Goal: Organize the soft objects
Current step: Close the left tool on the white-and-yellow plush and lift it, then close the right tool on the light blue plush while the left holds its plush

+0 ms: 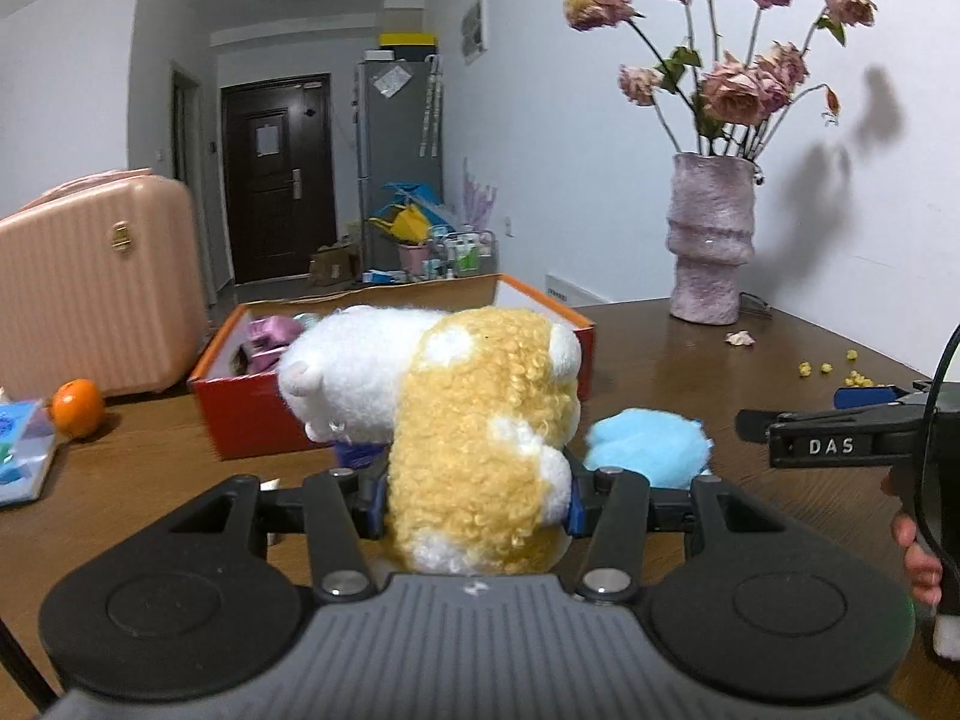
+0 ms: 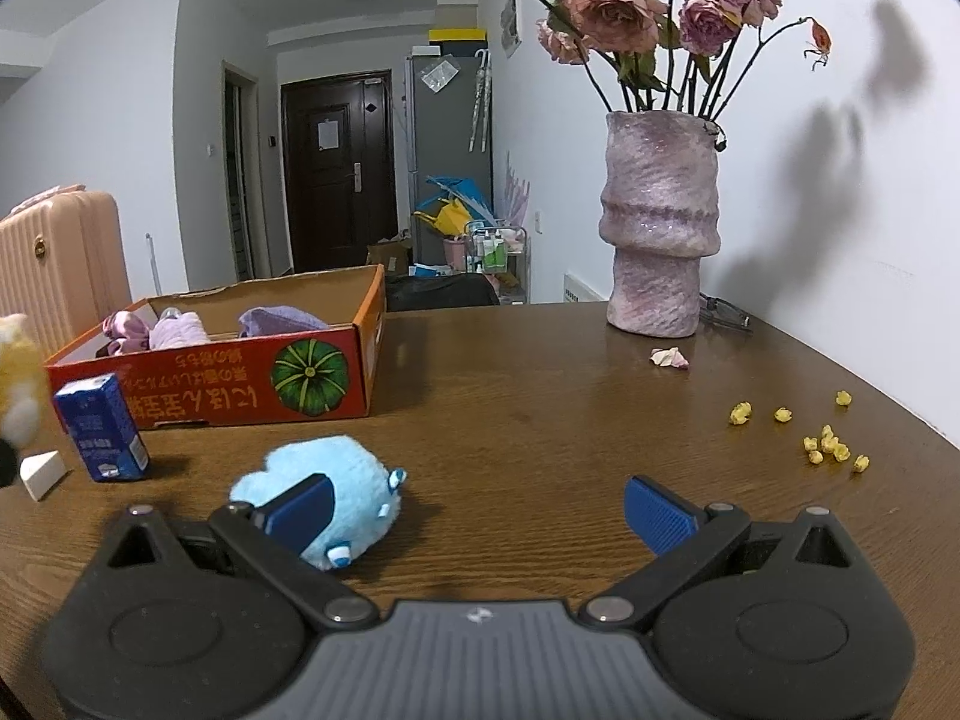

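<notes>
While pinching plush toy (image 1: 480,438), left claw (image 1: 477,504)

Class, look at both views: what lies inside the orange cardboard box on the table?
Inside the orange cardboard box lie pink and lilac soft cloth items. Its front wall hides the box floor, and the held yellow-and-white plush toy blocks part of the left view.

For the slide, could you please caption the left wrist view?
Left gripper holds a yellow-and-white plush toy above the table, facing the orange cardboard box.
</notes>
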A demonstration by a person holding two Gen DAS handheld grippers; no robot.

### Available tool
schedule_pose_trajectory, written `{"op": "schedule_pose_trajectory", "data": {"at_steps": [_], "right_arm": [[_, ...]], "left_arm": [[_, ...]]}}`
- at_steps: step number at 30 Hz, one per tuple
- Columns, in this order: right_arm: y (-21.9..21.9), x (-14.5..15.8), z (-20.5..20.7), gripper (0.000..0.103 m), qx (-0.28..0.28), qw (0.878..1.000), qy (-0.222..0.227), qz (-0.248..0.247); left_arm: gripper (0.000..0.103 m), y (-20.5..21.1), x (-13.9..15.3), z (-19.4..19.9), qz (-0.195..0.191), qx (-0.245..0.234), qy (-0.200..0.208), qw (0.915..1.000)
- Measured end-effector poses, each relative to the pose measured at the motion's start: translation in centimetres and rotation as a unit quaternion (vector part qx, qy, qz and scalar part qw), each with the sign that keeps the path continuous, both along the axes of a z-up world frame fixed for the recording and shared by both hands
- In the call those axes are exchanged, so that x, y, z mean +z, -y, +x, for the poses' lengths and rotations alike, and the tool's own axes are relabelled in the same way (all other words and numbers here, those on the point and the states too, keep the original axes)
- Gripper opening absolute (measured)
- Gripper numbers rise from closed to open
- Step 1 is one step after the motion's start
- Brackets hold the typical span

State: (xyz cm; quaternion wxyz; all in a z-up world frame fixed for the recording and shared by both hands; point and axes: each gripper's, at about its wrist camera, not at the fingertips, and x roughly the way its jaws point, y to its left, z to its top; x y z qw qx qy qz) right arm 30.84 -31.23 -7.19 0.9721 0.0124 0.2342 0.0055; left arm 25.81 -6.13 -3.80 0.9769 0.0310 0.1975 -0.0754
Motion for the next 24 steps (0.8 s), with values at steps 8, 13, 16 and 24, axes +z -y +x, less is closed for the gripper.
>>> {"op": "schedule_pose_trajectory", "data": {"at_steps": [8, 13, 16, 24], "right_arm": [[-0.9, -0.2, -0.2, 0.103, 0.011, 1.0, 0.007, -0.02], [-1.2, -0.2, 0.0, 0.103, 0.021, 1.0, -0.004, -0.002], [-2.1, -0.5, 0.3, 0.103, 0.039, 0.999, -0.012, 0.006], [-5.9, -1.4, 3.1, 0.103, 0.058, 0.997, -0.047, -0.015]], "left_arm": [[0.051, -2.3, 0.1, -1.6, 0.003, 0.025, 0.002, 0.9997], [0.051, -2.9, 0.1, -1.8, -0.001, 0.032, -0.001, 0.9995], [0.051, -3.3, 0.0, -1.8, -0.001, 0.036, -0.004, 0.9993], [0.051, -4.0, -0.3, -1.3, -0.003, 0.05, -0.013, 0.9987]]}}
